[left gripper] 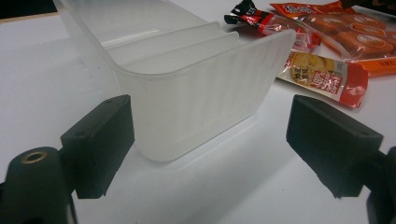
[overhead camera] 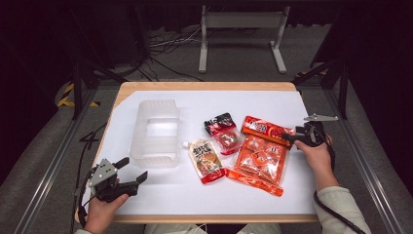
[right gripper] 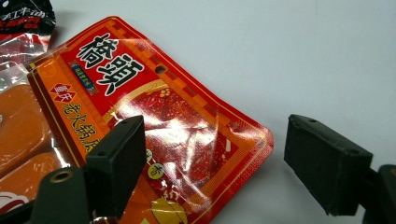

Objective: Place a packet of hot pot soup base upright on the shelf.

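A clear plastic bin (overhead camera: pixel 156 131) stands empty on the white table top (overhead camera: pixel 272 102). My left gripper (overhead camera: pixel 133 169) is open just short of the bin's near end; in the left gripper view its jaws (left gripper: pixel 210 126) flank the bin's rounded wall (left gripper: pixel 196 93) without touching it. A red-orange sauce packet (overhead camera: pixel 265 129) lies to the right. My right gripper (overhead camera: pixel 291 138) is open at that packet's right end. In the right gripper view the packet (right gripper: pixel 173 135) has its corner between the jaws (right gripper: pixel 215 154), and one jaw hangs over it.
A black-and-red snack packet (overhead camera: pixel 221 131), a spouted pouch (overhead camera: pixel 207 161) and a large orange multi-pack (overhead camera: pixel 258 163) lie between bin and right hand. The pouch (left gripper: pixel 322 74) lies just right of the bin's near end. Table edges run close behind both hands.
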`<state>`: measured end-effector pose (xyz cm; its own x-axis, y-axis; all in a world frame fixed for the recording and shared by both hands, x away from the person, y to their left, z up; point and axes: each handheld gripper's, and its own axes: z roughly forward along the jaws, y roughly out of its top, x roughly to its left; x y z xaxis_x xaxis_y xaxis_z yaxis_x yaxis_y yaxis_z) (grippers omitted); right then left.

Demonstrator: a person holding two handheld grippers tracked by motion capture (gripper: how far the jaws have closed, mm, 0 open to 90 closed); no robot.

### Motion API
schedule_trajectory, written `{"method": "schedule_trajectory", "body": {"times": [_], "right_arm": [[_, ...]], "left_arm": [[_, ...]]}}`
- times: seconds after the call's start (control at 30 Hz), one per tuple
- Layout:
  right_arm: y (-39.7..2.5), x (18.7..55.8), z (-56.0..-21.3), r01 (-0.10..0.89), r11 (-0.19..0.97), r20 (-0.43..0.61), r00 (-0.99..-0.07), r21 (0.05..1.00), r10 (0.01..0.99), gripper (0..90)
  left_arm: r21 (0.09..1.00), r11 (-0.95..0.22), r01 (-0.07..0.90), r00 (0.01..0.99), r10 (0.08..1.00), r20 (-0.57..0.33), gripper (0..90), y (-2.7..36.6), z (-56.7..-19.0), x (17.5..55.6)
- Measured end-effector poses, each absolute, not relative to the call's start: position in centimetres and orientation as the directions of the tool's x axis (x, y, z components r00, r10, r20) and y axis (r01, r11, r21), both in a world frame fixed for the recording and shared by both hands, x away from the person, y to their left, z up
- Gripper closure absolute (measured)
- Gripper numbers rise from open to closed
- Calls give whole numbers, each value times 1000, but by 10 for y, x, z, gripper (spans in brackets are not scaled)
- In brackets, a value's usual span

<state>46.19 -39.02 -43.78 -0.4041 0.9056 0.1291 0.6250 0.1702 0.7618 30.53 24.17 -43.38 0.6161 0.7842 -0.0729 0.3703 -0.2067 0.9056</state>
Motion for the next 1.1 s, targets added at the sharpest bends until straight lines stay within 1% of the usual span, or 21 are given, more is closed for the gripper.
{"method": "schedule_trajectory", "body": {"times": [0.13,0.23,0.3,0.47,0.57,0.67,0.7,0.73,0.8,0.9,1.0,1.1], "right_arm": [[-392,463,-440,643,153,167,-408,750,898,213],[-391,464,-438,659,141,210,-424,739,881,237],[-389,464,-436,654,149,211,-438,742,874,250],[-384,461,-426,626,177,202,-486,759,850,332],[-380,458,-420,609,213,171,-510,764,843,374],[-379,455,-414,587,238,157,-542,774,826,461],[-379,455,-414,587,238,157,-542,774,826,461],[-379,455,-413,588,241,165,-552,772,817,496],[-381,455,-412,586,247,171,-566,772,806,538],[-383,455,-411,589,266,182,-591,763,786,578],[-381,458,-414,613,296,201,-610,732,766,533],[-379,461,-416,620,309,199,-612,721,765,534]], "left_arm": [[903,-209,375,619,781,-76,157,241,-434,305],[899,-214,383,620,781,-79,157,240,-434,306],[896,-225,383,622,780,-70,158,238,-435,306],[888,-259,380,636,770,-47,155,233,-435,305],[887,-262,379,637,770,-45,152,232,-435,305],[887,-257,384,636,770,-52,152,233,-436,306],[887,-257,384,636,770,-52,152,233,-436,306],[887,-259,382,636,770,-49,152,233,-435,306],[887,-258,383,635,771,-50,152,233,-435,306],[887,-259,383,635,771,-49,152,232,-435,306],[886,-259,384,634,772,-49,152,232,-435,305],[888,-261,379,632,774,-42,152,232,-435,305]]}}
